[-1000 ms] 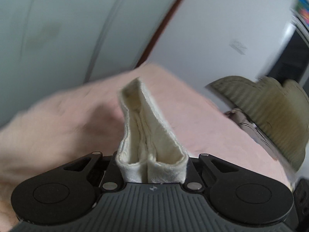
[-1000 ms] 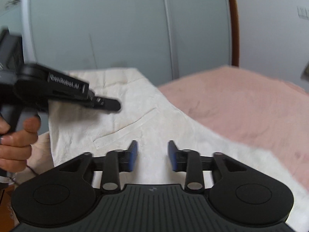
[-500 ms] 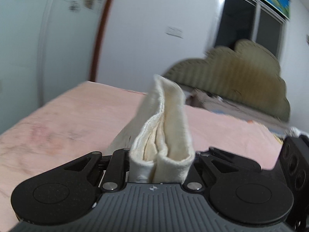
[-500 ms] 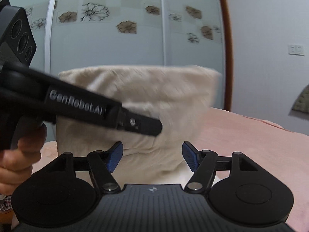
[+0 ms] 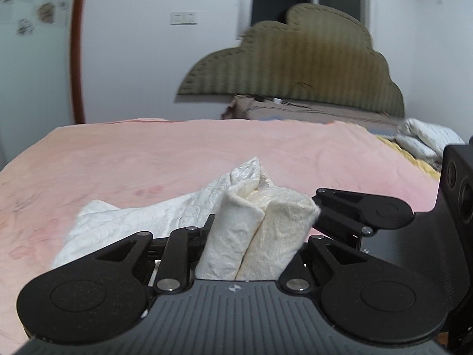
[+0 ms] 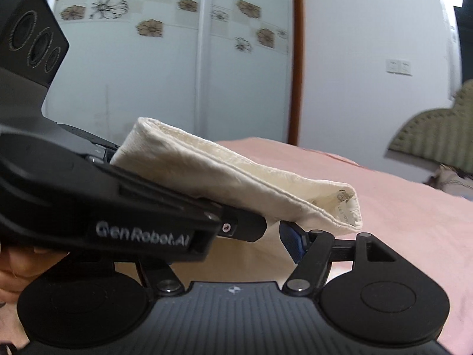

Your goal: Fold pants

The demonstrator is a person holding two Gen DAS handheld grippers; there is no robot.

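Note:
The cream-white pants (image 5: 254, 236) are bunched into a thick folded bundle. My left gripper (image 5: 251, 248) is shut on that bundle, and the rest of the cloth trails down onto the pink bed cover (image 5: 147, 162). In the right wrist view the same bundle (image 6: 236, 174) sticks out to the right of the left gripper's body (image 6: 124, 207), with a label near its end. My right gripper (image 6: 233, 251) is open; its blue-padded right finger (image 6: 291, 241) sits just under the bundle, and the left finger is hidden behind the left gripper.
A padded olive headboard (image 5: 298, 59) stands at the far end of the bed. Bedding (image 5: 425, 142) lies at the right. A wardrobe with flower decals (image 6: 165, 44) and a brown door frame (image 6: 297, 59) stand behind. My hand (image 6: 20, 269) shows at the lower left.
The left gripper swung round with the pants and lowered them towards the bed. The cloth, hanging tall before, now lies low across the right gripper's open jaws.

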